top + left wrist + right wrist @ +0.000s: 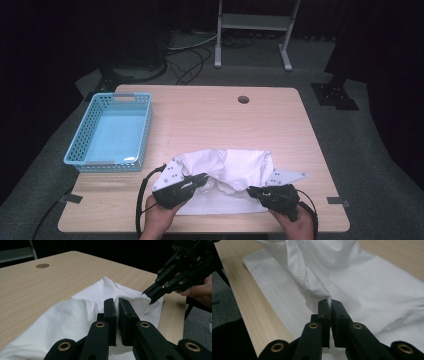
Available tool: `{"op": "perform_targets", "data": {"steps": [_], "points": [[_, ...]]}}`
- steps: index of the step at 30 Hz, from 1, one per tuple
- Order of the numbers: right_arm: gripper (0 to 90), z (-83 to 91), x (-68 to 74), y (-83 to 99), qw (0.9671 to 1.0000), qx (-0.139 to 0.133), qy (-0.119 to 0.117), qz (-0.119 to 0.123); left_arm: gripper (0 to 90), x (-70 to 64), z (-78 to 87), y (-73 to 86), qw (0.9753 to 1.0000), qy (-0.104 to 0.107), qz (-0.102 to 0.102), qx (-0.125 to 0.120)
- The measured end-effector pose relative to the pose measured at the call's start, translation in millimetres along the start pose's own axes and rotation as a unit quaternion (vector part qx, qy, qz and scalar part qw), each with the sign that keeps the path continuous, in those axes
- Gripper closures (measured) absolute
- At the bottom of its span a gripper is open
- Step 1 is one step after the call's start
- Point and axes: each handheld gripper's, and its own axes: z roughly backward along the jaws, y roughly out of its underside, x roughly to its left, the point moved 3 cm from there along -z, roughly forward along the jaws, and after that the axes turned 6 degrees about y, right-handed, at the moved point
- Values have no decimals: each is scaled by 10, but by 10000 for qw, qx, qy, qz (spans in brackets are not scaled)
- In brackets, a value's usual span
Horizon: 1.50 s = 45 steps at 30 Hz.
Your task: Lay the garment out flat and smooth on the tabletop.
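The table [210, 120] carried a blue basket [111, 131] at its left and a white cloth [227, 177] near the front edge. The left gripper [204, 178] and right gripper [251, 190] each pinched a fold of it.

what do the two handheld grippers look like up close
Both the left gripper and right gripper are black, with two flat fingers on link arms set with brass-coloured rivets. Each carries a grey three-cornered plate and trails a black cable.
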Motion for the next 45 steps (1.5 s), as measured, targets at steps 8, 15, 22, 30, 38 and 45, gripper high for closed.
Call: {"op": "perform_targets", "data": {"steps": [8,15,22,30,38,45], "points": [[873,108,-128,-212,9996,-225,14,-172,853,113,-15,-237,9998,-67,27,-167],[874,195,-213,-448,9989,-413,101,-204,853,209,-52,-437,9993,-260,34,-283],[876,177,-317,-679,9983,-492,191,-252,853,321,-132,-600,9985,-437,68,-320],[876,125,-436,-964,9975,-585,336,-210,853,493,-188,-804,9975,-605,16,-356],[877,60,-591,-1263,9962,-633,528,-267,853,729,-246,-991,9964,-742,48,-401],[877,-26,-769,-1492,9950,-624,706,-338,853,988,-322,-1134,9947,-948,87,-378]]}}
